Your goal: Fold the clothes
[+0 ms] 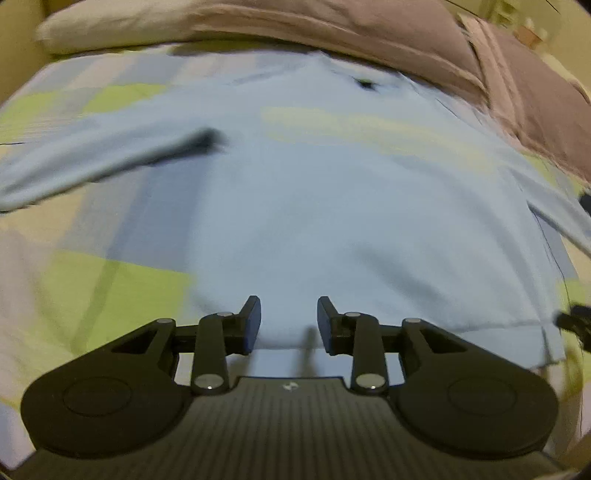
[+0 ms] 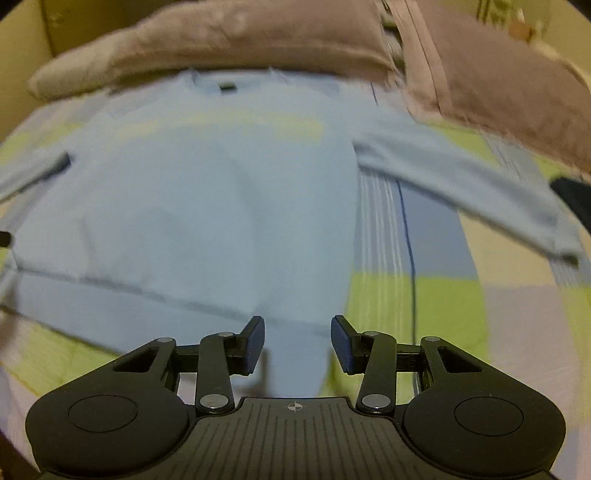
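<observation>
a made bed in a dim, yellowish room

the bedspread (image 1: pixel 110 288) is a patchwork of lime green, pale blue, lilac and cream blocks with fine stripes, and it fills most of both views. along its far edge lies a cream pillow (image 1: pixel 110 26), and beside that a mauve-brown pillow (image 2: pixel 258 40) with a second one (image 2: pixel 517 85) next to it. behind them stands a plain yellow-tinted wall (image 2: pixel 22 62). the light is soft and warm, and both views are smeared by motion blur. small things at the far right corner are too blurred to tell.
</observation>
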### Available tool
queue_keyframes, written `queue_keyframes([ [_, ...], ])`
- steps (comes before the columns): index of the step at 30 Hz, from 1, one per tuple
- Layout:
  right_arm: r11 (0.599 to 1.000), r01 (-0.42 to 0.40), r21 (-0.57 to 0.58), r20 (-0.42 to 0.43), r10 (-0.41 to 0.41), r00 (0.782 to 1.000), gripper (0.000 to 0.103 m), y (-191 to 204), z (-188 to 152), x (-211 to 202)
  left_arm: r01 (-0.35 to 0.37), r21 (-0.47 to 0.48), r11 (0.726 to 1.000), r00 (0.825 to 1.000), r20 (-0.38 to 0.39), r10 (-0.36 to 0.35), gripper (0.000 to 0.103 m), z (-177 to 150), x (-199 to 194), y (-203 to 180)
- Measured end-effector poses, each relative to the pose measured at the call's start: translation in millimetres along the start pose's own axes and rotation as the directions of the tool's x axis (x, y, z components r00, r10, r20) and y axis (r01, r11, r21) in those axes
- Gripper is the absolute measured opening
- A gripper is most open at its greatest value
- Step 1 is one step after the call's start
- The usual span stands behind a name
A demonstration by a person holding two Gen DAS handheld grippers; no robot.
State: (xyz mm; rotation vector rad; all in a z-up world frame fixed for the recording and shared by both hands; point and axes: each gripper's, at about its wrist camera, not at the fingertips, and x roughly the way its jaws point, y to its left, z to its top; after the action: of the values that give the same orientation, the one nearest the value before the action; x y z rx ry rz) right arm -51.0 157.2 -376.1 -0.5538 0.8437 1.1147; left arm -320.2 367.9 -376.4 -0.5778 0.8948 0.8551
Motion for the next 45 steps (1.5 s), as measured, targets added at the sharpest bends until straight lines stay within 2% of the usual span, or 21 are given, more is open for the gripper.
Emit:
queue_keyframes([
  [1, 1.000, -0.003, -0.006, -0.002, 0.003, 1.000, 0.044, 2, 1, 7, -0.028, 0.003, 1.000, 0.999, -0.024, 0.028, 0.032, -7, 7, -4],
  [3, 0.999, 0.015, -0.036, -0.064, -0.018, 0.998, 0.044, 8, -7, 22, -0.083, 0.010, 0.997, 0.994, -0.072, 0.083, 0.032, -22, 20, -11],
  [4, 0.998, 0.026, -0.053, -0.092, -0.031, 0.995, 0.044, 11, -12, 25, -0.093, -0.003, 0.996, 0.994, -0.058, 0.092, 0.031, -27, 12, -12],
  [6, 0.997, 0.026, -0.067, -0.114, -0.033, 0.993, 0.044, 12, -22, 13, -0.099, -0.054, 0.994, 0.986, -0.142, 0.091, 0.030, -34, -1, -12],
  [7, 0.999, 0.015, -0.049, -0.158, -0.023, 0.987, 0.044, 10, -26, 8, -0.110, -0.084, 0.990, 0.982, -0.166, 0.095, 0.030, -38, -13, -11],
  [9, 1.000, -0.004, -0.008, -0.237, 0.002, 0.972, 0.044, 5, -35, -6, -0.132, -0.118, 0.984, 0.981, -0.157, 0.113, 0.030, -46, -50, -14],
  [10, 1.000, -0.015, 0.020, -0.237, 0.019, 0.971, 0.044, 1, -38, -20, -0.140, -0.126, 0.982, 0.980, -0.157, 0.120, 0.031, -46, -66, -18],
  [13, 0.995, -0.064, 0.081, -0.166, 0.077, 0.983, 0.044, -9, -36, -72, -0.158, -0.151, 0.976, 0.978, -0.160, 0.134, 0.032, -44, -117, -23],
  [17, 0.990, -0.096, 0.105, -0.131, 0.110, 0.985, 0.044, -7, -13, -131, -0.197, -0.123, 0.973, 0.977, -0.104, 0.184, 0.038, -40, -190, -52],
  [20, 0.986, -0.132, 0.106, -0.098, 0.142, 0.985, 0.044, -5, 7, -172, -0.220, -0.091, 0.971, 0.975, -0.050, 0.216, 0.048, -43, -242, -74],
  [24, 0.988, -0.140, 0.068, -0.046, 0.143, 0.989, 0.044, 3, 23, -218, -0.223, -0.071, 0.972, 0.974, 0.011, 0.225, 0.049, -35, -287, -95],
  [29, 0.992, -0.123, 0.003, -0.012, 0.123, 0.992, 0.044, 15, 25, -257, -0.215, -0.060, 0.975, 0.974, 0.057, 0.218, 0.053, -30, -319, -113],
  [33, 0.997, -0.079, 0.013, 0.008, 0.079, 0.997, 0.044, 16, 21, -278, -0.199, -0.039, 0.979, 0.976, 0.083, 0.202, 0.054, -23, -335, -124],
  [40, 0.994, -0.050, 0.101, 0.063, 0.044, 0.997, 0.044, 8, 21, -308, -0.200, 0.004, 0.980, 0.972, 0.126, 0.198, 0.061, -12, -356, -131],
  [45, 0.984, -0.092, 0.152, 0.056, 0.085, 0.995, 0.044, 15, 26, -314, -0.207, 0.007, 0.978, 0.973, 0.110, 0.205, 0.062, -15, -362, -124],
])
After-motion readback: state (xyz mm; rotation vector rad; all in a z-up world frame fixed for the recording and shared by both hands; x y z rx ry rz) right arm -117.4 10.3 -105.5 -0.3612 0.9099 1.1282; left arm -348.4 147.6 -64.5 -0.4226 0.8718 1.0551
